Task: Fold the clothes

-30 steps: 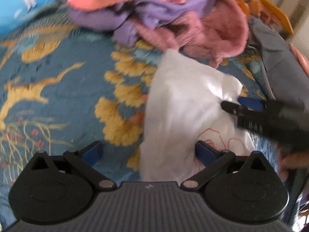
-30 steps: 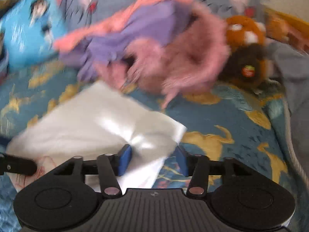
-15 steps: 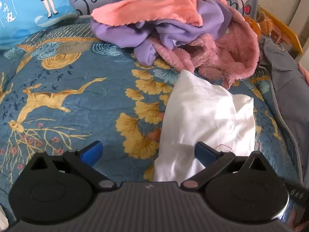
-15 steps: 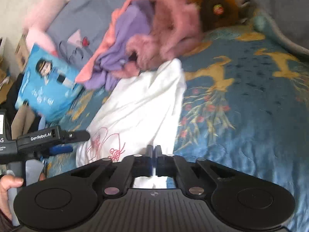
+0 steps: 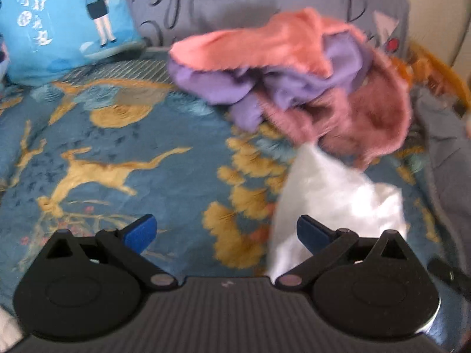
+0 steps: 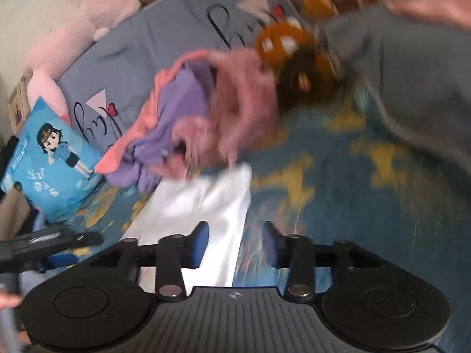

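Your right hand-held gripper (image 6: pixel 235 242), pinched shut half a second ago, has just reopened over the folded white cotton garment (image 6: pixel 206 206); your left hand-held gripper (image 5: pixel 225 231) stays wide open, empty.

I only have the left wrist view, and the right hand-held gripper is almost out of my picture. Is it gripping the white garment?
Observer: No. The right hand-held gripper has just been opening its jaws. The edge of the white garment shows in the gap, but neither pad presses on it.
Operator: Is anything hidden behind the pink fluffy garment?
Observer: Yes, a brown and orange plush toy sits right behind it.
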A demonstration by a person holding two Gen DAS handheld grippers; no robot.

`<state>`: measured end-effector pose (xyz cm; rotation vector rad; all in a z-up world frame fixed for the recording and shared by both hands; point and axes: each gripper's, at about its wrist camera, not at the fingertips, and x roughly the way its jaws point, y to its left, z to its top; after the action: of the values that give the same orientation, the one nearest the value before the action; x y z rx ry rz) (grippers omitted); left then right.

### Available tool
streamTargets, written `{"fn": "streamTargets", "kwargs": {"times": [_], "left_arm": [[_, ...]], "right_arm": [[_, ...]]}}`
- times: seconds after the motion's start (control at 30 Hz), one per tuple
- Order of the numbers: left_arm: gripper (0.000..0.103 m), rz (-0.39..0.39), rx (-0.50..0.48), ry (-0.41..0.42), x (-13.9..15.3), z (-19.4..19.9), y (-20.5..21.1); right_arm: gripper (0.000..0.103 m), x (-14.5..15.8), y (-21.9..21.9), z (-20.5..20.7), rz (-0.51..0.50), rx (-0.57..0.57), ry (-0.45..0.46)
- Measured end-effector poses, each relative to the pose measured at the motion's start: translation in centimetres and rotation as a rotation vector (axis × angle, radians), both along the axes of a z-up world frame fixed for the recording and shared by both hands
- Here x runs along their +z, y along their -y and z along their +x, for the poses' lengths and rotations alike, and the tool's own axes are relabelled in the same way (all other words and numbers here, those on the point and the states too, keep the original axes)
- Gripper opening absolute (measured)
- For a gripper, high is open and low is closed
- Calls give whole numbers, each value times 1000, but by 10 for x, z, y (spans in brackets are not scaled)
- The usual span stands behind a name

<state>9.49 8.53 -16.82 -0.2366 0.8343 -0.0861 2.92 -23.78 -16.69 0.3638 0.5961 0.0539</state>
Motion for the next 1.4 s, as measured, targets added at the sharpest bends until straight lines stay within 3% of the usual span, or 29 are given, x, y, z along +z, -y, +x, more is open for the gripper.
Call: {"fn": "streamTargets", "kwargs": {"times": [0.07,0.2,0.33,0.37,0.43,0.53,0.73,0.87,0.93,1.07,1.2,1.33,1.4], "left_arm": [[102,-35,-56,11,2,-1,6],[102,20,-154,34,4,-4,29],[102,41,-189,11,-2,-3,40],[102,45,-191,8,-3,-3,42],[102,45,-194,4,-4,-2,43],[102,35,-177,-13,-7,1,39],[102,28,-110,-47,-11,8,27],[102,77,-60,-82,-18,12,22],[102,91,-38,-100,-20,13,19],[102,110,0,-126,-24,16,13],[102,144,19,-139,-25,17,12],[102,142,32,-123,-21,17,10],[102,129,32,-121,-20,17,9]], "right_arm": [[40,3,2,25,-45,15,5],[38,1,-1,76,-92,93,-49],[33,-6,-8,115,-120,174,-126],[30,-8,-11,121,-130,194,-154],[3,-13,-18,130,-155,237,-219],[3,-9,-29,130,-227,278,-201],[3,22,-21,136,-161,224,-128],[13,1,-27,159,-241,246,-293],[19,5,-22,155,-270,191,-250],[29,27,-17,139,-190,145,-111],[29,34,-43,136,-293,270,-101],[29,18,-58,138,-230,406,-154],[29,2,-78,143,-281,480,-200]]}}
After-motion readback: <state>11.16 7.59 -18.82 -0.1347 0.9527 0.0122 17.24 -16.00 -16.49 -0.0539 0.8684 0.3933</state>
